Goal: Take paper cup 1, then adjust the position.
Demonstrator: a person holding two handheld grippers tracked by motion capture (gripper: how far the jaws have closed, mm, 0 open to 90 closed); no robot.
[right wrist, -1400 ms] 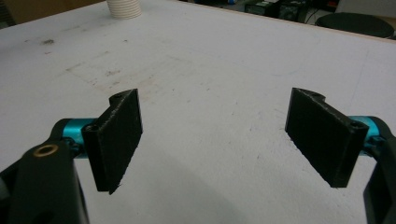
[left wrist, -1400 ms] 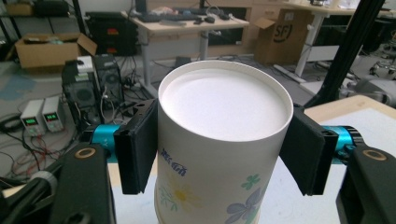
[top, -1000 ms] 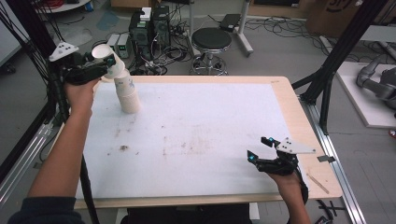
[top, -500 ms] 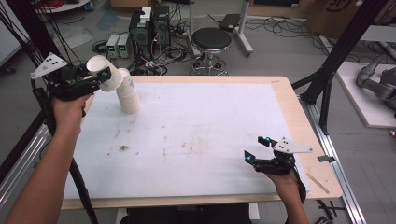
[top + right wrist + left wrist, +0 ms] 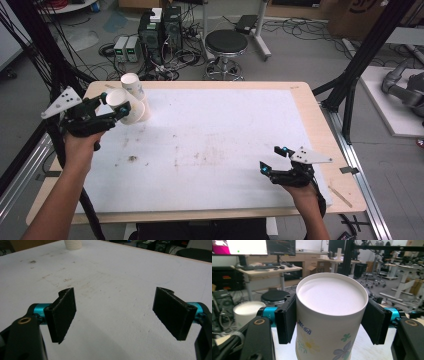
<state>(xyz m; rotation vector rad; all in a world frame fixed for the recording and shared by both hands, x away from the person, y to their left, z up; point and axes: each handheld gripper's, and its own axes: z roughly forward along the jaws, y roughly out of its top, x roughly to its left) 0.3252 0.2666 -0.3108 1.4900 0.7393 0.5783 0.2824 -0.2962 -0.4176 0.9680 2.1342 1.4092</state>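
My left gripper is shut on a white paper cup printed with flowers and holds it in the air over the table's far left corner. In the left gripper view the two black pads press on the cup's sides just under its round end. Right behind it a stack of white paper cups stands on the white table cover; the same stack sits at the left of that view. Near the front right edge my right gripper hovers open, its jaws wide apart over bare cover.
The stack's ribbed base lies far across the stained cover in the right gripper view. Beyond the table's far edge stand a black stool, computer boxes and loose cables on the floor. Black frame posts rise at the right.
The left hand has pulled one cup off the top of the stack, swung it left, then brought it down and nearer beside the stack. The right hand has kept still.
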